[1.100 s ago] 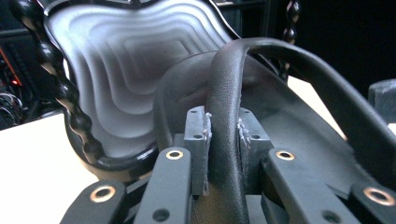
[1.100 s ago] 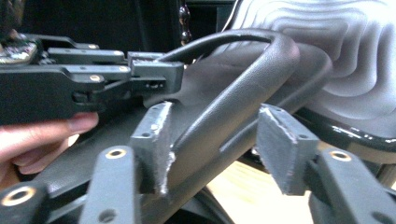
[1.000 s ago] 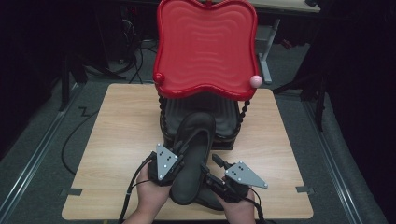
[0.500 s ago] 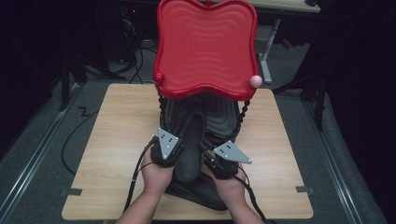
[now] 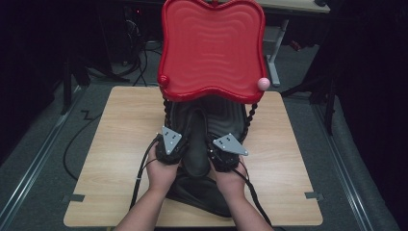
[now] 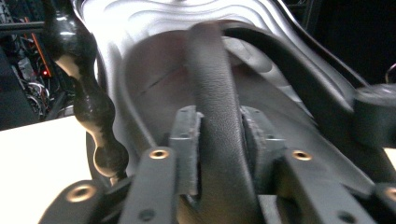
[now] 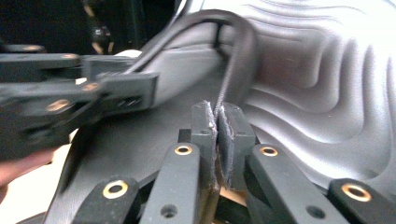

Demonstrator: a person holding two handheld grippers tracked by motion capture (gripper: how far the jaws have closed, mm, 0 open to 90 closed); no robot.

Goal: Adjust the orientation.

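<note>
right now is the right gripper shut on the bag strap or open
Shut on it: the right gripper has its pads pressed together on the thin edge of the black strap.

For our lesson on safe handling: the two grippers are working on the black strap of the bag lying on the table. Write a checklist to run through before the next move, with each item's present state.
1. Right gripper shut on the strap's thin edge: ok; its jaws have just been closing.
2. Left gripper firm on the strap: not ok; the strap lies between its jaws, which have just been opening.
3. Bag fully on the table: ok.
4. Red panel standing upright behind the bag: ok.
5. Cable away from the strap: ok.
6. Strap's far end fastened: cannot tell.
</note>
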